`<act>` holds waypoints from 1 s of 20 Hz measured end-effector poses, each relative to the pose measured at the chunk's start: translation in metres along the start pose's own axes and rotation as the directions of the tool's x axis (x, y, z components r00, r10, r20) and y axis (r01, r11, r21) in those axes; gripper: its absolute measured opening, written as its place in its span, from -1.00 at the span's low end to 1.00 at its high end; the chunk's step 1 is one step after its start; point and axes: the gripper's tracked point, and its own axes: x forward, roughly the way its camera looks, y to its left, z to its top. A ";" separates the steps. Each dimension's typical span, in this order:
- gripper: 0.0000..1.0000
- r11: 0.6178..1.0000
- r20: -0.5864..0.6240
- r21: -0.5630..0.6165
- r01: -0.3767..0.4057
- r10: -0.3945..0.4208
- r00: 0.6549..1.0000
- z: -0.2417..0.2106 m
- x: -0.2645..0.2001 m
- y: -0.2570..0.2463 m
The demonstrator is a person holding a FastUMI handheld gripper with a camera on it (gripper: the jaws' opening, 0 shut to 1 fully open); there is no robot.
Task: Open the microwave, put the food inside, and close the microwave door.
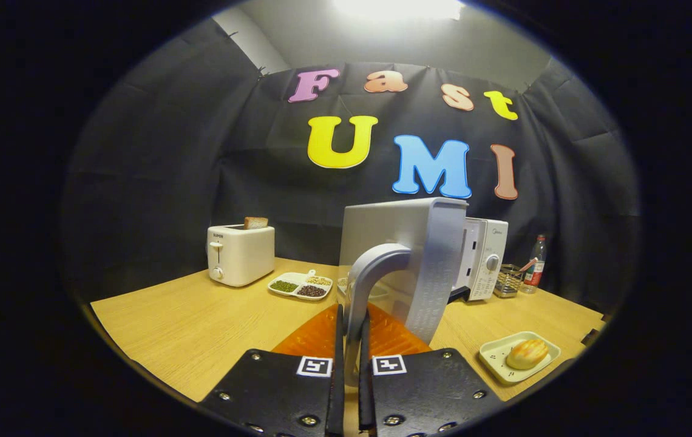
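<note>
Two fingers of the hand-held gripper (351, 358) sit nearest, pressed close together and pinching the curved grey door handle (370, 273) between them. That handle belongs to the one microwave (482, 258), whose door (407, 243) stands swung open, edge-on just ahead of the fingers and hiding the oven cavity behind it. Only the control panel with one round knob shows to the right of the door.

One wooden bench (200, 321) carries everything. To the right of the fingers lies one small pale tray (495, 355) holding a single bread roll (527, 353), the food, well apart from the microwave and still outside it.

On the far left stands one white toaster (241, 254) with one slice of toast (255, 223) poking out of its slot. Beside it sits one divided dish (300, 285) with three compartments, each filled with a different kind of beans or grains: green, dark and pale.

To the right of the microwave are one wire basket (508, 280), its contents too small to make out, and one clear bottle (536, 262) with a red label. A further pale dish behind the handle is mostly hidden.
</note>
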 end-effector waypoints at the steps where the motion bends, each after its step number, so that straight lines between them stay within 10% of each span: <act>1: -0.79 1.000 0.004 -0.005 0.003 -0.003 1.000 -0.001 0.000 0.001; 4: -0.76 0.998 -0.040 0.022 -0.052 0.053 0.998 -0.005 -0.002 0.003; 7: 0.39 0.990 -0.054 0.040 -0.138 0.140 0.989 0.001 -0.022 0.005; 15: 0.85 0.952 0.038 -0.024 -0.305 0.306 0.951 0.008 -0.068 -0.074; 20: 0.90 0.975 0.043 -0.047 -0.216 0.219 0.975 -0.017 -0.072 -0.180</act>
